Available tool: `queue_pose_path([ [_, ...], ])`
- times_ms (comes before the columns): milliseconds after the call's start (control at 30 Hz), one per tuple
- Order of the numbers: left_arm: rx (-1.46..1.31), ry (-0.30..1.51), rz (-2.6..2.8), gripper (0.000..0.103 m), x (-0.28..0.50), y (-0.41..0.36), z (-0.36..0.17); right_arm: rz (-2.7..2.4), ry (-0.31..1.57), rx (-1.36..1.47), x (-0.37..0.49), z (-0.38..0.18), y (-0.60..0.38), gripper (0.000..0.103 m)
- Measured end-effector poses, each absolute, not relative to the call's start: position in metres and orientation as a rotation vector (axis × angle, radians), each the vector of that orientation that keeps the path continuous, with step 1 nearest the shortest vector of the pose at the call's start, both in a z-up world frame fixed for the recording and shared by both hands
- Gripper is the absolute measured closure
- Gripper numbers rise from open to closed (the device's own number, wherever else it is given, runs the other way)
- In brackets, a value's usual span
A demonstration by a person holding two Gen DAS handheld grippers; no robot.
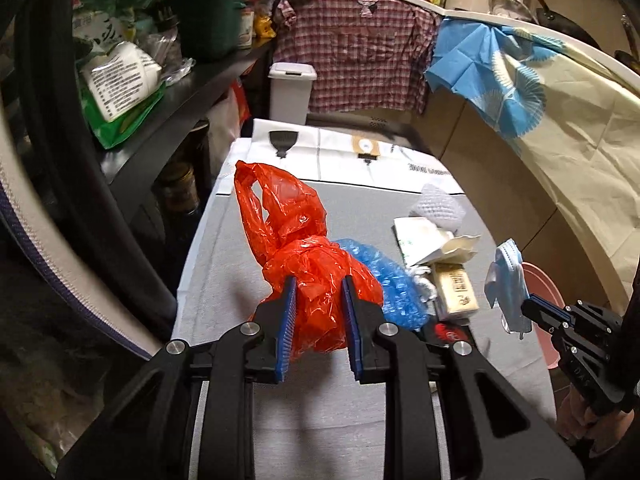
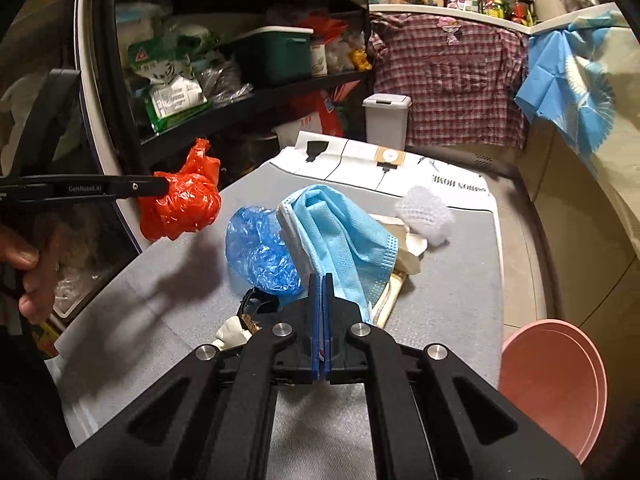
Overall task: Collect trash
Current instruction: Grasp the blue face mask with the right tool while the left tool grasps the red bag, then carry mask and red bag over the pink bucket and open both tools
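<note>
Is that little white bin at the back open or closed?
Closed: the white bin has its lid sitting flat across the top in both views, with no gap showing.

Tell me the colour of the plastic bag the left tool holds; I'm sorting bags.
Orange-red bag, clearest in the left wrist view.

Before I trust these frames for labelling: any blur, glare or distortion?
Left wrist view: strong fisheye bending of the counter edge; red plastic bag sharp with small glints. Right wrist view: white foam net slightly soft, face mask crisp, dark shadows on the grey tabletop.
</note>
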State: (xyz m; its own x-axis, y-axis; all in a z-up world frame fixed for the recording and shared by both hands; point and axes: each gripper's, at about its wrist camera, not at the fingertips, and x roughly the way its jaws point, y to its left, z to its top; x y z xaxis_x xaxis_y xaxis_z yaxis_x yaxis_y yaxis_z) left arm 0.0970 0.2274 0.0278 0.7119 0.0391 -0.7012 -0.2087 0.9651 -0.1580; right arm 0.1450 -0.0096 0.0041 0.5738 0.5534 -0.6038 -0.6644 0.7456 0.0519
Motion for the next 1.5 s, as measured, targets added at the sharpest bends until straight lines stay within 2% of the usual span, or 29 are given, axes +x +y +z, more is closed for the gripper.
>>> queue_pose_path([
  [967,-0.098,0.650,0.034,0.081,0.081,0.162,0.051,0.562,0.552,-0.082,0.126,0.071,-0.106,0.101],
  [1500,-0.068,0.648,-0.033,0.081,0.091,0.114,0.043,0.411,0.578,0.016,0.154,0.043,-0.173,0.101],
])
